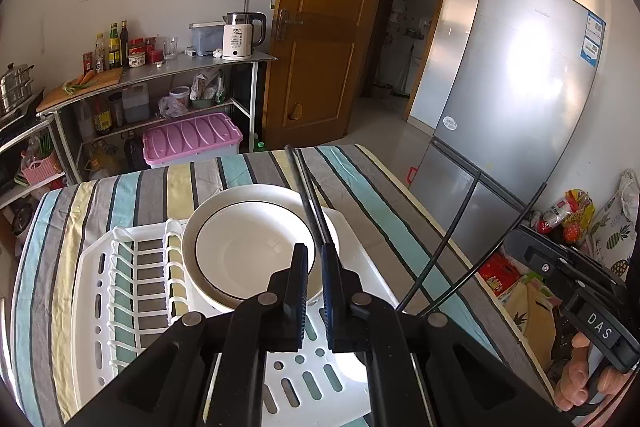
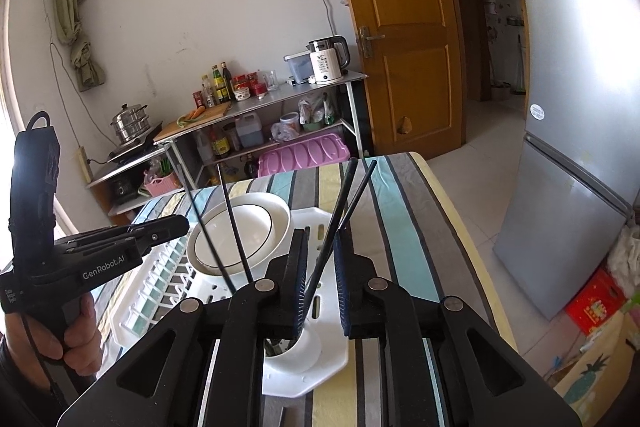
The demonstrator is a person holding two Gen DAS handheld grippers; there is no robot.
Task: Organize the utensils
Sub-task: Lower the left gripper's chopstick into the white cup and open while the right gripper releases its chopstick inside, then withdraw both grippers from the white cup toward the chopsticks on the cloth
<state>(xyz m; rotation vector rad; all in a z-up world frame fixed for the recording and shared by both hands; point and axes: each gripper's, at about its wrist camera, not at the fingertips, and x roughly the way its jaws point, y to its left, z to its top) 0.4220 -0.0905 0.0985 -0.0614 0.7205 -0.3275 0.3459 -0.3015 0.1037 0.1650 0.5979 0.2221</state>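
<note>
My left gripper [image 1: 314,251] is shut on a pair of black chopsticks [image 1: 305,195] that slant up over two stacked white plates [image 1: 248,251] in a white dish rack [image 1: 100,267]. In the right wrist view that gripper [image 2: 182,223] hangs at the left, above the rack [image 2: 132,315], with its chopsticks [image 2: 236,227] crossing the plates [image 2: 256,223]. My right gripper [image 2: 320,241] stands open around a second black pair [image 2: 340,211]; these lean by the left pad with a gap to the right pad. Their lower ends sit in the rack's round cup [image 2: 304,351].
The rack rests on a striped tablecloth [image 2: 404,227] whose right edge drops to a tiled floor. A silver fridge [image 2: 580,107] stands to the right, bags and boxes [image 2: 592,303] at its foot. Behind are a metal shelf [image 1: 160,75] with a kettle and bottles and a wooden door [image 1: 320,27].
</note>
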